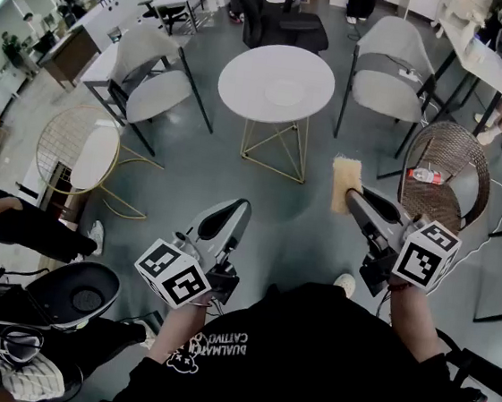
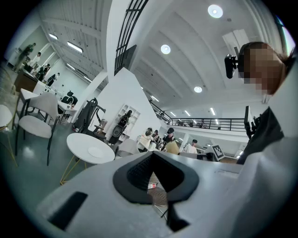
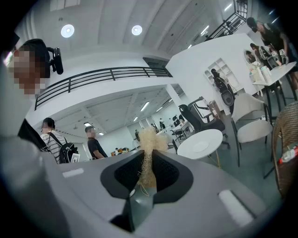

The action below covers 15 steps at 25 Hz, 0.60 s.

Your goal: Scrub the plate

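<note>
**Setting:** large, double-height open-plan workspace with a café-style seating area.

**Evidence:**
- A round white table on a gold wire base is set at upper centre of the head view, flanked by white shell chairs.
- A wicker chair is placed at right and a gold wire chair at left.
- A black office chair is parked at the top edge.
- Long work desks with people at them are ranged in the upper corners.
- A smooth grey floor is laid throughout.
- In the gripper views, a railed mezzanine, recessed round ceiling lights and white built-in shelving are seen.
</note>
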{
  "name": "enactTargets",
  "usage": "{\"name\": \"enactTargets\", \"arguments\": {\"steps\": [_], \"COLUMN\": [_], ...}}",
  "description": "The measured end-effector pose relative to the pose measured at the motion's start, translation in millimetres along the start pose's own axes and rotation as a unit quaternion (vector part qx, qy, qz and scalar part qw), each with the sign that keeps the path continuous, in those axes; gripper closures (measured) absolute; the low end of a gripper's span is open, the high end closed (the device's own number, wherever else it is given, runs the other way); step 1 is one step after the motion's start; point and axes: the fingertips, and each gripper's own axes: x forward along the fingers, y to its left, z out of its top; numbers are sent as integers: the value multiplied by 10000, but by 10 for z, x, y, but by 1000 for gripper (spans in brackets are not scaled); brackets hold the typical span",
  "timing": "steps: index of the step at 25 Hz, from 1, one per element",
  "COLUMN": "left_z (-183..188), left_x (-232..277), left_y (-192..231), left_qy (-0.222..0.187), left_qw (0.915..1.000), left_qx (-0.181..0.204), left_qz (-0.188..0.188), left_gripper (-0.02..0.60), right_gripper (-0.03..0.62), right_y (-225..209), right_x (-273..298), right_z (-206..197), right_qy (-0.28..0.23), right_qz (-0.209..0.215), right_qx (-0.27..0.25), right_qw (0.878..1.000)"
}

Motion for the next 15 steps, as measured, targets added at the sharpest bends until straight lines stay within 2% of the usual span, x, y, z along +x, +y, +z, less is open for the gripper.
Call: {"name": "enactTargets", "arguments": {"steps": [10,15], "left_z": [34,61], "left_x": [-80,-170], "left_y": [-44,-19], "left_qy": [56,77], "left_qw": [10000,9999], "left_qx": [41,105], "left_qz": [-37,-52], "left_gripper": [581,581], "right_gripper": [536,534], "right_y": [102,110], "right_x": [9,76], "right_z": [-36,-105], "right_qy": [30,-48], "right_qz": [22,15], "right_qx": [-14,435], "right_qw": [10000,9990]}}
